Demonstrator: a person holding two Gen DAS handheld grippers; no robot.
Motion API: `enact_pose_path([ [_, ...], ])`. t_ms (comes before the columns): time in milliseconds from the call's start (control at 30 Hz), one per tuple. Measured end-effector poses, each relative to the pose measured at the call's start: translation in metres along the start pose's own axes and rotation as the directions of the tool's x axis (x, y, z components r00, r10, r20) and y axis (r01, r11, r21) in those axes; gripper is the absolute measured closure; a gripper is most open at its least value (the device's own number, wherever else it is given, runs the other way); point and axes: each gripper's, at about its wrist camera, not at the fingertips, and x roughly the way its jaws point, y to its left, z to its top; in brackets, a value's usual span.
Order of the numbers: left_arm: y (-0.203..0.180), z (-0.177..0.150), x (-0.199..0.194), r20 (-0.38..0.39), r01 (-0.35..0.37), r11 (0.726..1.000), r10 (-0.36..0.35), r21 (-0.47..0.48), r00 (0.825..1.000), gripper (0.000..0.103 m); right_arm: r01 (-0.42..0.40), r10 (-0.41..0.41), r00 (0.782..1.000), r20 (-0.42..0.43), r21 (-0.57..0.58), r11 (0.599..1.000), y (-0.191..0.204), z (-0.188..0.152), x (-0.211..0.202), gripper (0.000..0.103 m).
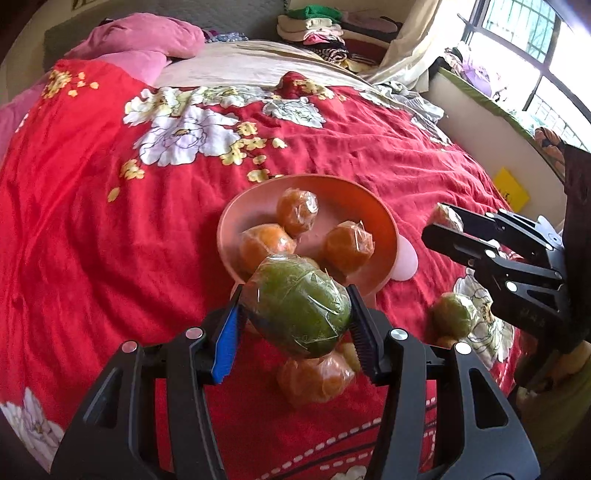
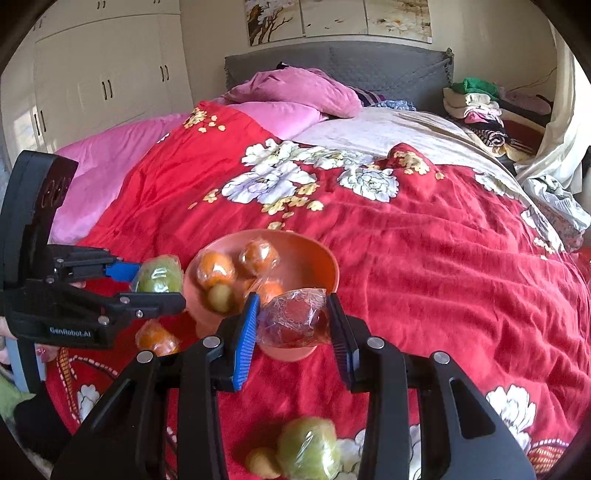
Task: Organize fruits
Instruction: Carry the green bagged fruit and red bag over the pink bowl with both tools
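My left gripper [image 1: 295, 314] is shut on a wrapped green fruit [image 1: 299, 304] and holds it above the near rim of the orange bowl [image 1: 380, 218]. The bowl holds three wrapped oranges [image 1: 297, 211]. My right gripper [image 2: 293, 321] is shut on a wrapped dark red fruit [image 2: 293, 319] just in front of the bowl [image 2: 321, 254]. In the right wrist view the left gripper [image 2: 159, 284] with its green fruit [image 2: 159, 277] is left of the bowl. Loose on the bed lie a wrapped orange [image 1: 314, 376], a green fruit [image 1: 454, 315] [image 2: 310, 446] and a small yellowish fruit [image 2: 262, 461].
The bowl sits on a red floral quilt [image 1: 110, 221] on a bed. Pink pillows [image 1: 147, 37] lie at the head. A pile of folded clothes [image 1: 325, 33] is at the far right. A pale round lid [image 1: 406, 258] lies beside the bowl. A window sill [image 1: 498, 110] runs along the right.
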Motion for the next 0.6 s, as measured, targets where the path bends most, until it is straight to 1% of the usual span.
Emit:
enact_pose_path([
  [267, -0.008, 0.011, 0.011, -0.009, 0.007, 1.000, -0.007, 0.019, 1.000, 0.058, -0.009, 0.009, 1.000, -0.011, 0.010, 1.000, -0.008, 0.008, 0.013, 0.068],
  [600, -0.011, 0.012, 0.026, -0.039, 0.016, 0.999, -0.015, 0.029, 0.999, 0.058, -0.049, 0.049, 0.998, -0.041, 0.014, 0.999, -0.019, 0.018, 0.030, 0.068],
])
